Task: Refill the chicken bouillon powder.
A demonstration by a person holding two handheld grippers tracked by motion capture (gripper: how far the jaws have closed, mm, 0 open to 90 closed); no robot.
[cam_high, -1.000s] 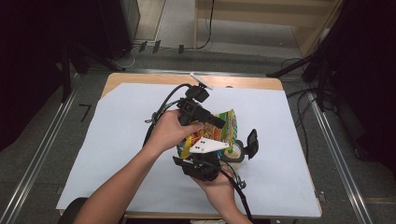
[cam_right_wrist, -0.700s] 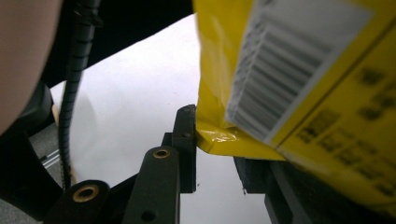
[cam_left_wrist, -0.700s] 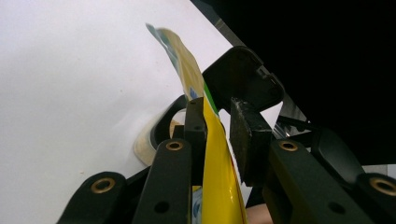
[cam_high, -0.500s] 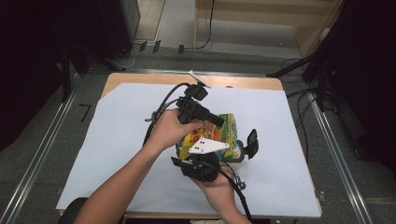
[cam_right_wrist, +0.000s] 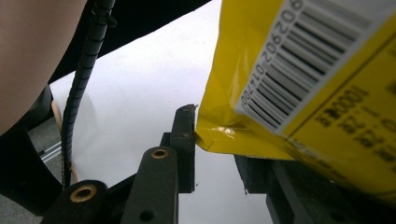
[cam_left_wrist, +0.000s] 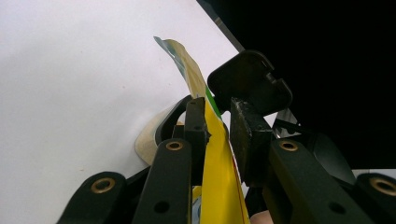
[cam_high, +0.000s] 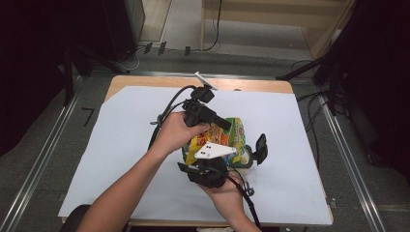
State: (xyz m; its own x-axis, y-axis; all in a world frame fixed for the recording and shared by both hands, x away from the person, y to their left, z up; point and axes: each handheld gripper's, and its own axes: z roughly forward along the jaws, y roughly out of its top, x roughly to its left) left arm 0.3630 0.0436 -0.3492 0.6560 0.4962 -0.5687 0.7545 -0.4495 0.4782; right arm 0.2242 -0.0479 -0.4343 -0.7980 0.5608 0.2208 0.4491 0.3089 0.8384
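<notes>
Two grippers meet on one yellow snack bag point(cam_high: 220, 137), held just above the white sheet point(cam_high: 121, 145) covering the desk. The left gripper point(cam_left_wrist: 215, 126) has its jaws clenched on a thin edge of the bag; in the left gripper view the foil runs up between the two pads and pokes out past their tips as a curled flap. The right gripper point(cam_right_wrist: 215, 149) comes in from the near side. In the right gripper view the bag's lower corner, with its barcode, sits between the jaws, touching the left pad, while the other pad is hidden behind the foil, so I cannot tell whether that grip is firm.

Judging by its look, the bag is light, crinkly and slick, with soft, puffy sides that would give way or slip if squeezed in the middle. The flat sealed edges are probably the best places to take hold, since they are thin enough to pinch and stiffer than the body. If the aim is to pull it open, both grips need to sit close to the seam and stay tight; a loose pinch on glossy film would likely slide off.
</notes>
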